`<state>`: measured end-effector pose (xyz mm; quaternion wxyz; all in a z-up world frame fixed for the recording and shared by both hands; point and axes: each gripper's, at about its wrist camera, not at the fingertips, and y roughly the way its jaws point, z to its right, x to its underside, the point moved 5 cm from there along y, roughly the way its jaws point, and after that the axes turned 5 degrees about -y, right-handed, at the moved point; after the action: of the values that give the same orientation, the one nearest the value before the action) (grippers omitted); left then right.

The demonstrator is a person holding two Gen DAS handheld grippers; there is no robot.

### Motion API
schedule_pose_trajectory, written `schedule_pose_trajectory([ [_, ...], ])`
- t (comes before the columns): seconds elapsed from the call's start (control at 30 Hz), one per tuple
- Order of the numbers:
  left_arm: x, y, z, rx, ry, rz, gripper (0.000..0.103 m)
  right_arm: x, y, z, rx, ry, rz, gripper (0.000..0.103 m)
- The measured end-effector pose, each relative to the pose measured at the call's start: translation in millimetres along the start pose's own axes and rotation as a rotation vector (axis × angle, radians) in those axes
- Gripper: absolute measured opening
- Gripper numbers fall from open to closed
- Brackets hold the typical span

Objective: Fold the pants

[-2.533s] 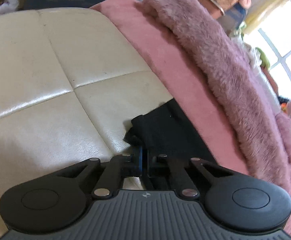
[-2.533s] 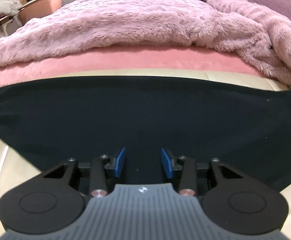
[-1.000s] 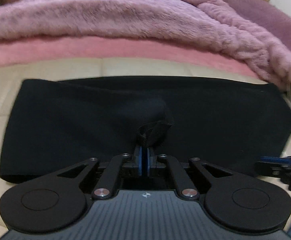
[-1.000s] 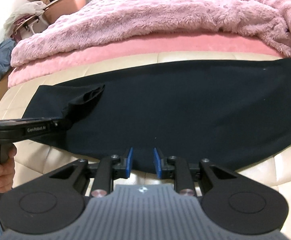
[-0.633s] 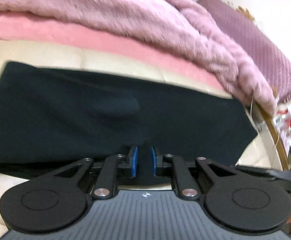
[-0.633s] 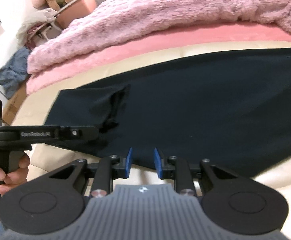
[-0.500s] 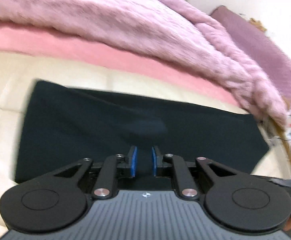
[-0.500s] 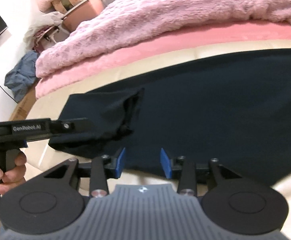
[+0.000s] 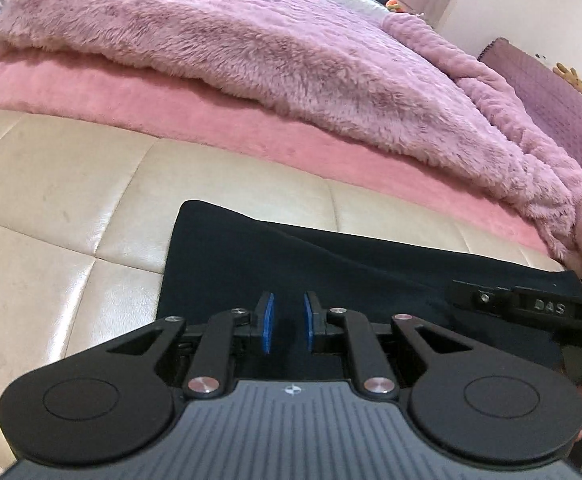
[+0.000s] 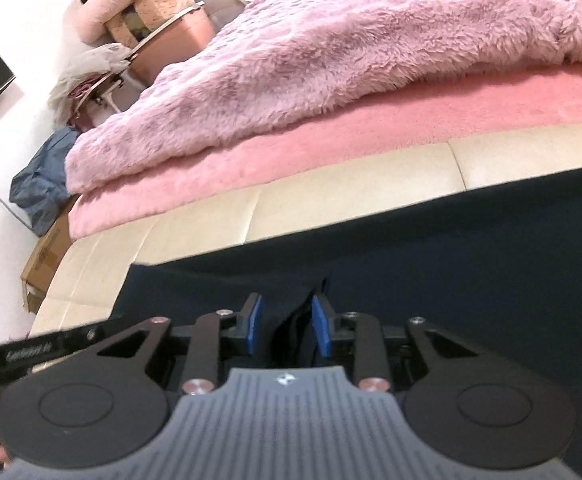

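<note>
Left wrist: our left gripper (image 9: pixel 287 322) let go of the pants (image 9: pixel 331 264) it pinched a second ago; jaws slightly apart, nothing pressed. Pants lie flat on the cream leather bed edge (image 9: pixel 71 208), bare room left.

Right wrist: right gripper (image 10: pixel 285 328) jaws closing around a raised black fold. Fluffy blanket (image 10: pixel 331 52) behind.

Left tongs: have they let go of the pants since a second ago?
Yes. The left tongs now stand apart with nothing pinched, over the black pants lying flat on the cream cushion; earlier they gripped a raised fold.
</note>
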<state>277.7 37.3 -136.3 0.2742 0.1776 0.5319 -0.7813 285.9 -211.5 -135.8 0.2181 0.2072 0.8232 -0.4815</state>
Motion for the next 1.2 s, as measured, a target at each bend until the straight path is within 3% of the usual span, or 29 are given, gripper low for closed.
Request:
schedule_pose_trajectory([
  [0.1, -1, 5, -4, 0.002, 0.004, -0.002, 0.016, -4, 17, 0, 0.011, -0.037, -0.017, 0.02],
  [0.17, 0, 10, -6, -0.003, 0.011, -0.007, 0.016, -1, 25, -2, 0.026, -0.077, -0.041, 0.002],
  [0.2, 0, 12, -7, -0.006, 0.011, -0.009, 0.016, 1, 27, -4, 0.04, -0.105, -0.04, 0.0],
  [0.43, -1, 18, -6, 0.01, 0.015, -0.008, 0.016, -10, 13, -14, 0.075, -0.221, 0.052, 0.0],
  [0.6, 4, 25, -8, -0.004, 0.019, -0.024, 0.016, -10, 34, -6, 0.103, -0.233, -0.019, 0.0],
  [0.7, 3, 23, -8, 0.002, 0.016, -0.024, 0.016, -10, 21, 3, 0.083, -0.146, 0.01, 0.005],
  [0.77, 2, 18, -6, 0.02, 0.011, -0.011, 0.016, -8, 5, 13, 0.064, -0.071, 0.026, 0.02],
  [0.93, 8, 14, 9, 0.104, 0.041, -0.041, 0.016, 14, -19, 38, -0.054, 0.19, -0.013, 0.021],
  [1.07, 20, 21, 16, 0.08, 0.065, -0.077, 0.016, 32, -13, 42, -0.125, 0.305, -0.041, 0.028],
  [1.2, 27, 25, 14, 0.066, 0.065, -0.096, 0.016, 40, -4, 40, -0.171, 0.351, -0.036, 0.028],
])
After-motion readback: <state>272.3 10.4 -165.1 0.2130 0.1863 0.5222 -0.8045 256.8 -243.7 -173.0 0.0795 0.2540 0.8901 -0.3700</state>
